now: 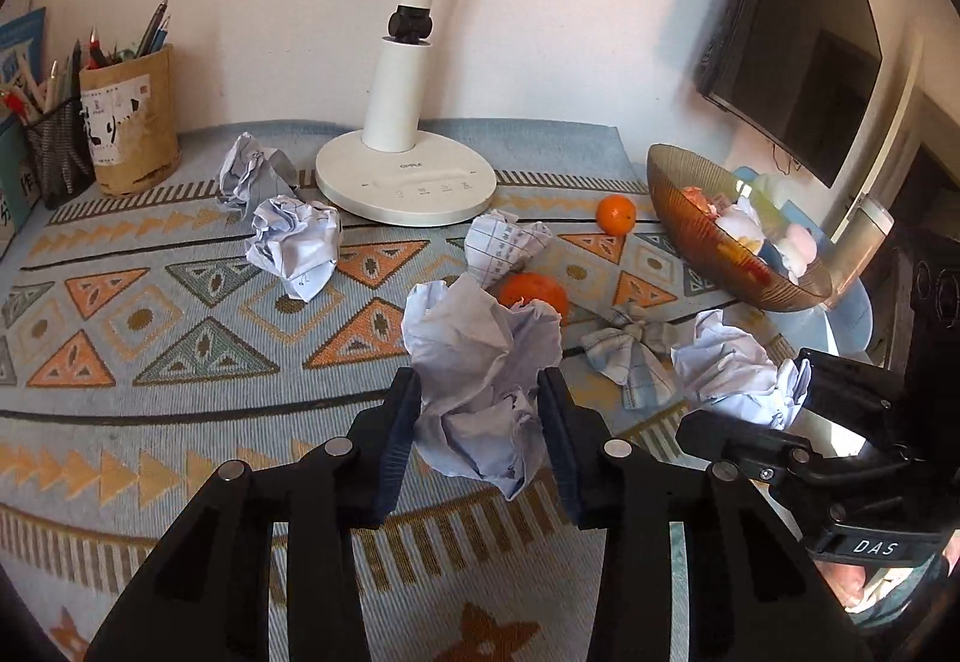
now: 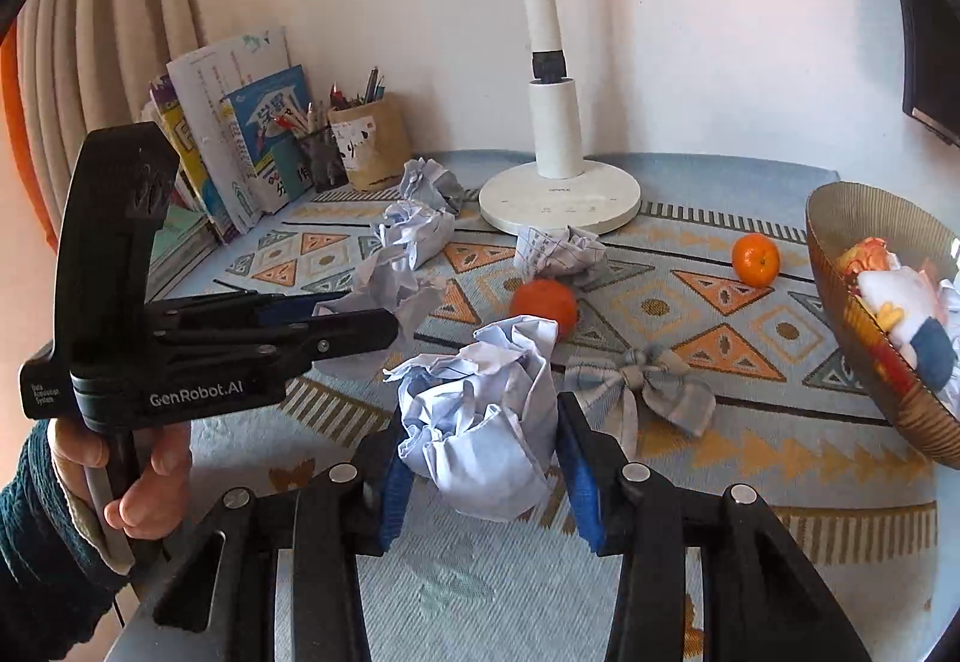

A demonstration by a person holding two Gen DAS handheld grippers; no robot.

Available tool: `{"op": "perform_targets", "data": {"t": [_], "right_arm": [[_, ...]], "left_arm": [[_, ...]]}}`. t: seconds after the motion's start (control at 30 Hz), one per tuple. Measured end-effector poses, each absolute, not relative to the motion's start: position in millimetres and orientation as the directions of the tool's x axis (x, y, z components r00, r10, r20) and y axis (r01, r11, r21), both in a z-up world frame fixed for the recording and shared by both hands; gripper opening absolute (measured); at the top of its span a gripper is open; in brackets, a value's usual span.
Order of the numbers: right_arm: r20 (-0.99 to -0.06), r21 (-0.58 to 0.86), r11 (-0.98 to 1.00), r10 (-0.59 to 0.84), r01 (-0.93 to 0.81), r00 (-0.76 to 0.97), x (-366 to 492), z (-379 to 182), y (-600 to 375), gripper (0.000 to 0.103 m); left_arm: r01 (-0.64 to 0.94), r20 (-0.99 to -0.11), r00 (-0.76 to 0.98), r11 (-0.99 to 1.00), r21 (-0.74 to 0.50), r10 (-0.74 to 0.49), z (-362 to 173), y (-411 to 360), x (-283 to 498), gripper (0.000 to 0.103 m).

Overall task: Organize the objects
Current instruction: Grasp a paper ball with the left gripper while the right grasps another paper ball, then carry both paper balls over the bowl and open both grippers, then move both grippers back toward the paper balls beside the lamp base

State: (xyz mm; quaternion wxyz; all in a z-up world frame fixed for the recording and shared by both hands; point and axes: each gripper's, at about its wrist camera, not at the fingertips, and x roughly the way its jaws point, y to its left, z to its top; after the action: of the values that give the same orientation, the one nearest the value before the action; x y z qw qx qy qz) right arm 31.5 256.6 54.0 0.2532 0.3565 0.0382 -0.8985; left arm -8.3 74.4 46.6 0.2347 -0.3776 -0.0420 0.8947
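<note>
1. The left gripper (image 1: pixel 480 416) is clenching a crumpled paper ball (image 1: pixel 480 362) just above the patterned tablecloth (image 1: pixel 180 332).
2. The right gripper (image 2: pixel 486 458) is clenching another paper wad (image 2: pixel 480 422) near the oranges (image 2: pixel 543 305).

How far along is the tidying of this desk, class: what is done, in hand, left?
Done: little; the bowl holds a few items. In hand: each tongs grips a paper ball, the left tongs one, the right tongs another. Left: three more paper balls, two oranges and a cloth bow lie on the mat.
</note>
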Motion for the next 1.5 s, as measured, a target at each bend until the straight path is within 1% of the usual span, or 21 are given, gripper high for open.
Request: {"op": "perform_targets", "data": {"t": [0.1,0.17,0.27,0.3,0.37,0.47,0.6,0.7,0.77,0.83,0.93,0.97,1.03,1.1,1.17,1.23,1.3,1.43,1.5], "right_arm": [[-0.695,0.103,-0.892,-0.382,0.441,-0.609,46,43,274,0.043],[-0.715,0.140,-0.911,-0.365,0.388,-0.597,51,33,291,0.043],[-0.721,0.180,-0.925,-0.355,0.333,-0.595,64,24,311,0.043],[-0.724,0.186,-0.929,-0.349,0.319,-0.595,69,22,317,0.043],[-0.725,0.193,-0.935,-0.341,0.298,-0.599,77,18,327,0.043],[-0.726,0.205,-0.943,-0.327,0.264,-0.605,86,12,340,0.043],[-0.703,0.256,-0.934,-0.356,0.249,-0.616,93,12,349,0.043],[-0.702,0.245,-0.939,-0.343,0.241,-0.624,95,18,351,0.043],[-0.684,0.231,-0.943,-0.334,0.242,-0.649,97,33,355,0.043],[-0.653,0.186,-0.955,-0.295,0.230,-0.698,95,61,359,0.043],[-0.583,0.091,-0.985,-0.174,0.149,-0.794,83,114,367,0.043],[-0.552,0.080,-0.990,-0.142,0.117,-0.822,77,132,373,0.043],[-0.491,0.104,-0.993,-0.104,0.061,-0.865,63,162,387,0.043],[-0.449,0.115,-0.993,-0.033,-0.021,-0.893,47,180,402,0.043],[-0.450,0.114,-0.986,0.055,-0.118,-0.891,27,185,417,0.043],[-0.469,0.149,-0.971,0.098,-0.188,-0.877,8,182,436,0.043],[-0.490,0.191,-0.958,0.097,-0.215,-0.866,-11,174,452,0.043],[-0.514,0.201,-0.953,0.096,-0.228,-0.853,-38,160,469,0.043],[-0.530,0.212,-0.950,0.084,-0.228,-0.844,-49,153,475,0.050]], "left_arm": [[-0.383,-0.646,-0.611,-0.885,-0.265,0.458,47,68,17,0.037],[-0.360,-0.655,-0.622,-0.900,-0.246,0.428,41,66,27,0.037],[-0.334,-0.665,-0.612,-0.903,-0.272,0.427,31,60,35,0.037],[-0.320,-0.670,-0.619,-0.911,-0.262,0.410,31,60,38,0.037],[-0.315,-0.652,-0.647,-0.917,-0.245,0.396,34,60,42,0.037],[-0.314,-0.659,-0.651,-0.924,-0.218,0.377,32,62,44,0.037],[-0.297,-0.655,-0.662,-0.930,-0.217,0.364,31,59,45,0.037],[-0.290,-0.663,-0.664,-0.936,-0.199,0.347,31,60,48,0.037],[-0.299,-0.678,-0.655,-0.939,-0.173,0.333,32,68,48,0.037],[-0.333,-0.681,-0.640,-0.927,-0.171,0.356,40,80,45,0.037],[-0.401,-0.625,-0.651,-0.894,-0.199,0.431,79,106,33,0.037],[-0.429,-0.596,-0.655,-0.878,-0.212,0.464,97,117,27,0.037],[-0.483,-0.544,-0.659,-0.847,-0.222,0.519,132,142,13,0.037],[-0.527,-0.504,-0.662,-0.822,-0.214,0.555,161,173,-2,0.037],[-0.557,-0.478,-0.671,-0.811,-0.179,0.566,178,205,-17,0.037],[-0.576,-0.477,-0.662,-0.799,-0.170,0.579,183,234,-36,0.037],[-0.580,-0.482,-0.656,-0.797,-0.169,0.580,179,259,-54,0.037],[-0.589,-0.496,-0.631,-0.785,-0.195,0.596,161,295,-80,0.037],[-0.592,-0.508,-0.629,-0.786,-0.177,0.588,151,308,-87,0.037]]}}
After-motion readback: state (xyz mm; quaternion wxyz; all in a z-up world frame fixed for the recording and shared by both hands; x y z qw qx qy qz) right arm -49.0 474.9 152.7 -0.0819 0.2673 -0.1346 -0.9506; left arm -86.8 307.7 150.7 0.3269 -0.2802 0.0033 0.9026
